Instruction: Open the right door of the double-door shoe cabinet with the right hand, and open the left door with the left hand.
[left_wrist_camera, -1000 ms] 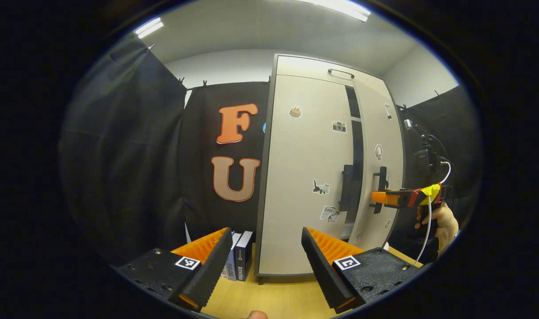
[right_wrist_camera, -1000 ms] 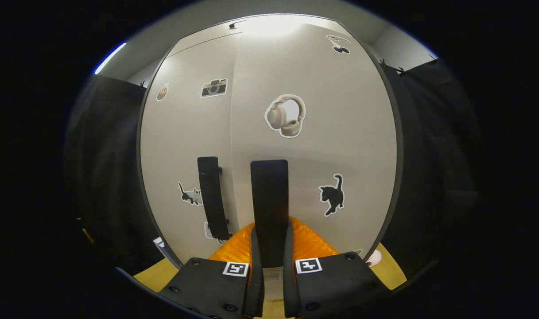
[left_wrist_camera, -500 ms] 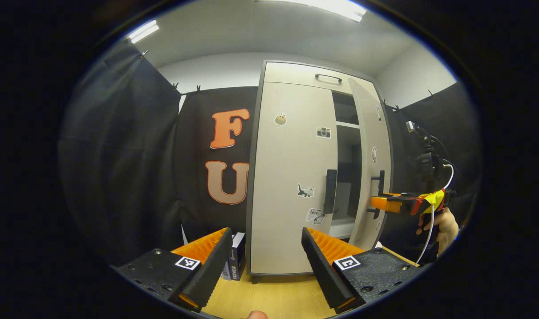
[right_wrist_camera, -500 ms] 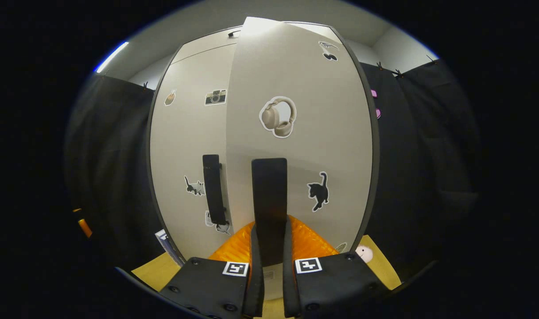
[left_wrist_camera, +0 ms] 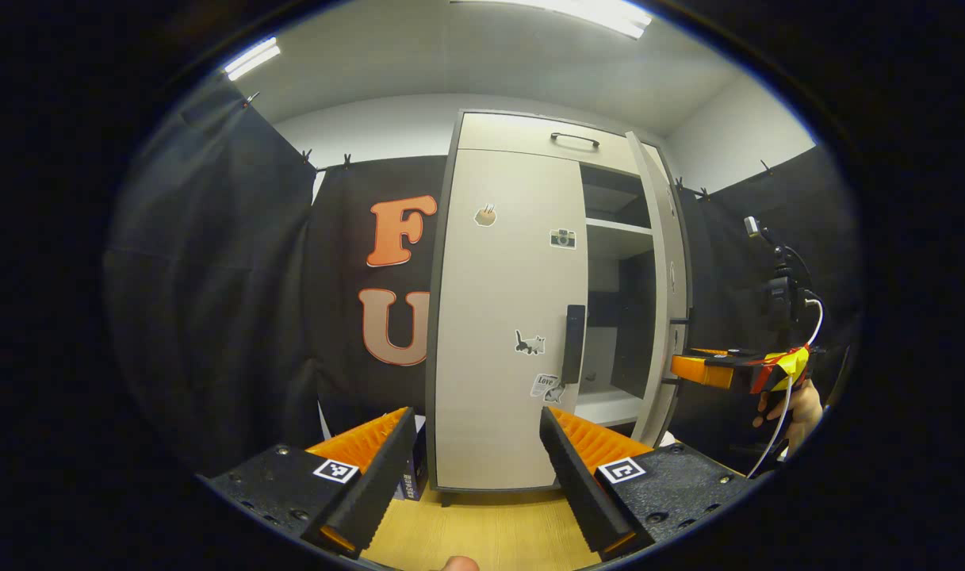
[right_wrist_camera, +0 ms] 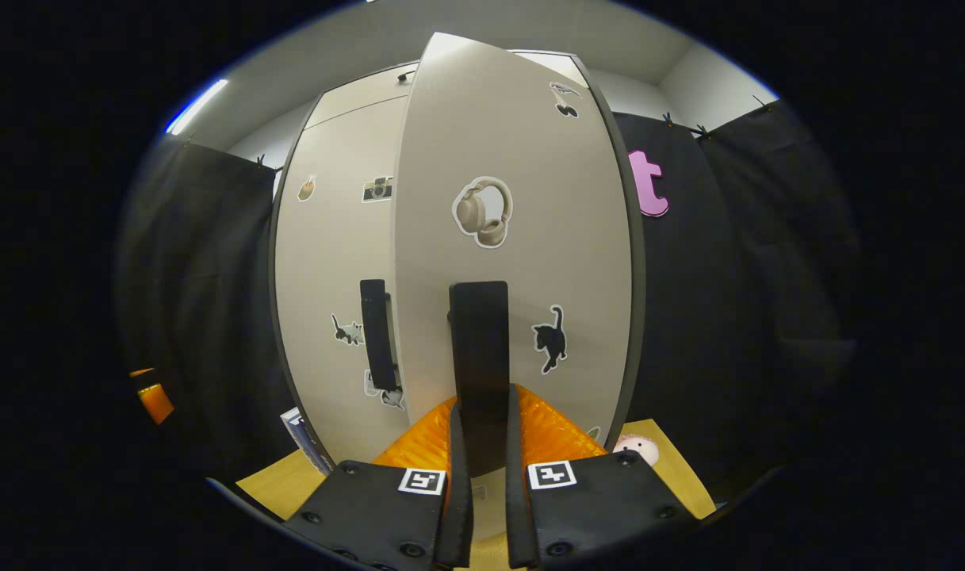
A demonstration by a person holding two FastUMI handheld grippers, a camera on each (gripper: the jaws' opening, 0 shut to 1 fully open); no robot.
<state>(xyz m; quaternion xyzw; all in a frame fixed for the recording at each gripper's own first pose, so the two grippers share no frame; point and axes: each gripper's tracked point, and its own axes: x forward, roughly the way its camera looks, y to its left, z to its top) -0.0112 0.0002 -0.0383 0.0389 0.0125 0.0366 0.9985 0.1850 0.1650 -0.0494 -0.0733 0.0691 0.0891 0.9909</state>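
Right gripper view has the right tongs [right_wrist_camera: 482, 476] clamped on the right door's handle [right_wrist_camera: 479, 357], that door [right_wrist_camera: 522, 262] swung partly out from the shoe cabinet [left_wrist_camera: 522, 135], while the left door [left_wrist_camera: 506, 317] sits closed, its handle [left_wrist_camera: 574, 344] untouched, and the left tongs [left_wrist_camera: 470, 476] gape wide, well short.

bright ceiling strips [left_wrist_camera: 601, 12], edges perhaps slightly warped.

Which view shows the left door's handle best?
The left gripper view: the left door's handle stands unobstructed and nearly face-on against the closed left door. The right gripper view shows it at a slant, beside the open right door.
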